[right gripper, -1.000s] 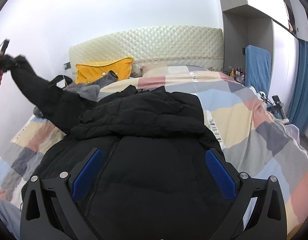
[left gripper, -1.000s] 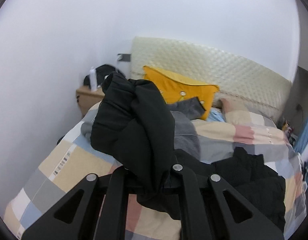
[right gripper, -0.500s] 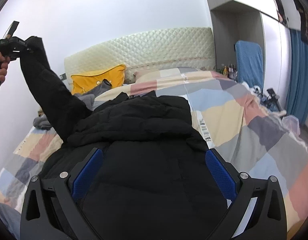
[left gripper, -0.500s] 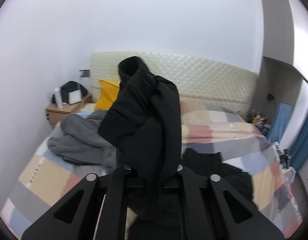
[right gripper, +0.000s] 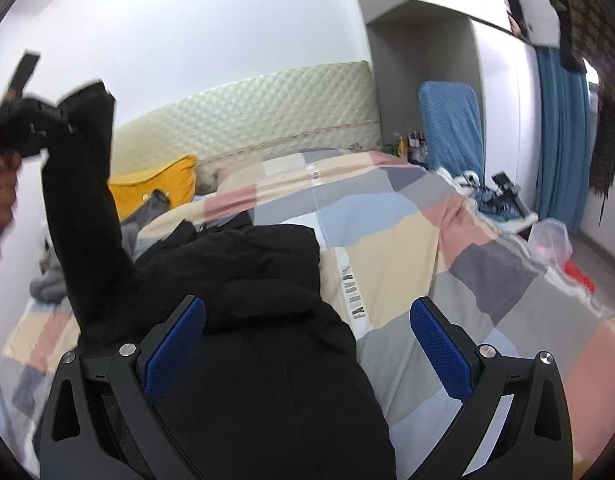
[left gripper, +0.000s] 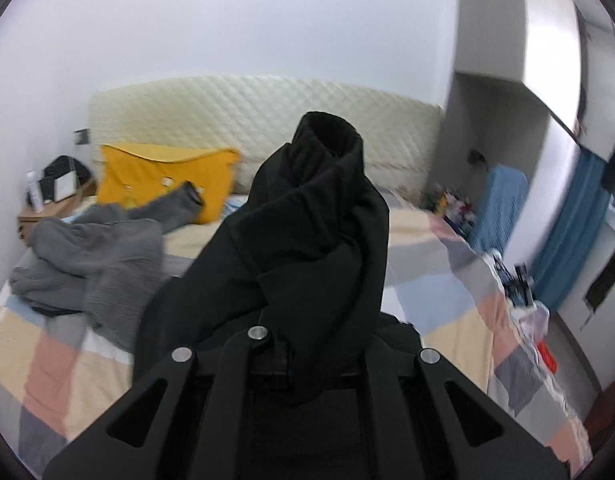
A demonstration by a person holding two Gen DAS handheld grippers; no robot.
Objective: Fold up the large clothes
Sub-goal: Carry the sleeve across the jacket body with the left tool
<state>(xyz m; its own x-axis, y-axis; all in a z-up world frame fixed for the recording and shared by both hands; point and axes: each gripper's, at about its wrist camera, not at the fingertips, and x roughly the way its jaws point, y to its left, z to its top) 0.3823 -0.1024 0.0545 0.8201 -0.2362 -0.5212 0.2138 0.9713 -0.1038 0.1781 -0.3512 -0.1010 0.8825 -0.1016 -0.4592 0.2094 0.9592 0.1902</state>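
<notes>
**Black jacket on the bed, one sleeve up in the air**

The bed [right gripper: 387, 240] has a patchwork cover, and the black jacket [right gripper: 259, 320] lies across it. The jacket's sleeve [right gripper: 83, 200] is lifted high, pinched in the left gripper [right gripper: 51, 120]. A grey sweater [left gripper: 91, 256] sits by the yellow pillow [left gripper: 155, 176]. The right gripper [right gripper: 307, 336] hangs over the jacket, fingers [right gripper: 439, 348] spread wide, gripping nothing.

Checked quilt [right gripper: 395, 240] lies bare right of black coat [right gripper: 243, 320]; grey garment [left gripper: 87, 256] crowds left.
</notes>
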